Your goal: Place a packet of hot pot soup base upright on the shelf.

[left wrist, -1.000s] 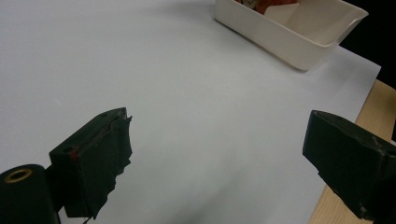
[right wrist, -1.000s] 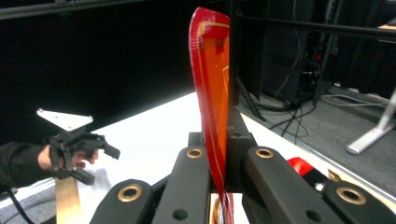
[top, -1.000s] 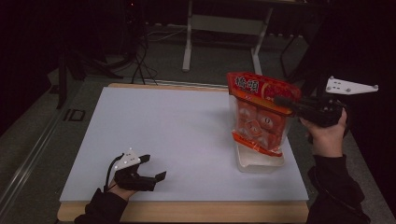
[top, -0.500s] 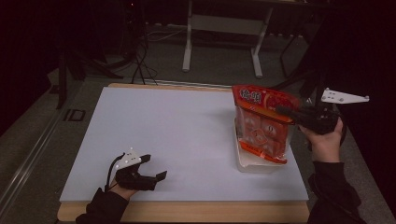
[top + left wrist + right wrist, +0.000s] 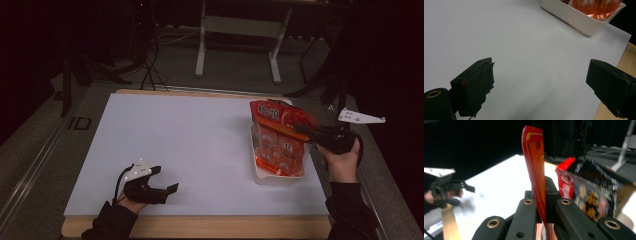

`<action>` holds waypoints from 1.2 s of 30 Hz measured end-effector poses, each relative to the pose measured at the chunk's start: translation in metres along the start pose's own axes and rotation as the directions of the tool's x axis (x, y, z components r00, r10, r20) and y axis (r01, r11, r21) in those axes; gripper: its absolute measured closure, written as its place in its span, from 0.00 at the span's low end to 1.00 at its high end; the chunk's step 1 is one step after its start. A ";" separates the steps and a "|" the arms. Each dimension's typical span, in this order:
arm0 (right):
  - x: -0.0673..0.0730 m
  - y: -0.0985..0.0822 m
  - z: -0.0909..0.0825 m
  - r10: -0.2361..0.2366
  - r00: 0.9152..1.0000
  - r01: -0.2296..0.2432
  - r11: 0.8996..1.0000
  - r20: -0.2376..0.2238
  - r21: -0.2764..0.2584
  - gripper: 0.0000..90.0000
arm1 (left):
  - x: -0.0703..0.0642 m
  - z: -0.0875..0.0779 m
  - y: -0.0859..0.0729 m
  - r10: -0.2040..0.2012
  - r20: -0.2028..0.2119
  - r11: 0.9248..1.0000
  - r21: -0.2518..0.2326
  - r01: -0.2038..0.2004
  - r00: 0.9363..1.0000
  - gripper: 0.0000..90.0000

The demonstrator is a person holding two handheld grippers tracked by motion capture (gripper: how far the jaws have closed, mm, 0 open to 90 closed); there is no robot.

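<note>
A red and orange snack bag (image 5: 279, 136) with clear panels showing small packets stands tilted in a white tray (image 5: 265, 176) at the right of the white table top. My right gripper (image 5: 301, 129) is shut on the bag's upper edge, coming in from the right. In the right gripper view the bag's red sealed edge (image 5: 535, 167) stands pinched between the black jaws. My left gripper (image 5: 165, 181) rests open near the front left of the table, nothing between its fingers (image 5: 475, 85). The left gripper view shows the tray (image 5: 579, 21) far off, with orange packets inside.
The white sheet (image 5: 190, 145) covers a wooden table whose front edge (image 5: 200, 226) shows below it. Table legs and cables stand on the dark floor behind. In the right gripper view the other hand's gripper (image 5: 446, 187) appears at the left.
The right gripper has come down with the bag, lowering it into the white tray. The left gripper has stayed in place.
</note>
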State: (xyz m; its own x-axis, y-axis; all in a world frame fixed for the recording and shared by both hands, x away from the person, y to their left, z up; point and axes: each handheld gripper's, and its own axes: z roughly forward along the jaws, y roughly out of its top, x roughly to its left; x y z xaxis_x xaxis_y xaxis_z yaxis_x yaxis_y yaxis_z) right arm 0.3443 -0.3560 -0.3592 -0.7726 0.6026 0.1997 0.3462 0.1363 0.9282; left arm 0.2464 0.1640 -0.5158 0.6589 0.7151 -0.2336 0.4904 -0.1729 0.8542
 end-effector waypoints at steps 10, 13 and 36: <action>-0.005 -0.025 -0.015 0.038 0.999 -0.037 0.999 0.037 -0.020 1.00 | -0.001 0.003 -0.001 -0.003 0.006 1.000 0.008 0.003 1.000 0.09; -0.007 -0.033 -0.018 0.058 0.998 -0.057 0.998 0.032 -0.029 1.00 | -0.001 0.002 0.000 -0.001 0.007 1.000 0.008 0.001 1.000 0.09; -0.014 -0.057 -0.012 0.098 0.994 -0.098 0.995 0.050 -0.018 0.97 | -0.002 0.003 -0.002 -0.005 0.014 1.000 0.022 0.004 1.000 0.09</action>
State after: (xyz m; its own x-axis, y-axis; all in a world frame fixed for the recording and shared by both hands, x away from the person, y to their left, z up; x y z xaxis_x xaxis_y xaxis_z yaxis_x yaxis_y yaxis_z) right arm 0.3288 -0.3811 -0.4111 -0.7073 0.6516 0.2742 0.4105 0.0627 0.9097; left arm 0.2463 0.1610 -0.5188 0.6645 0.7063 -0.2439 0.5056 -0.1846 0.8428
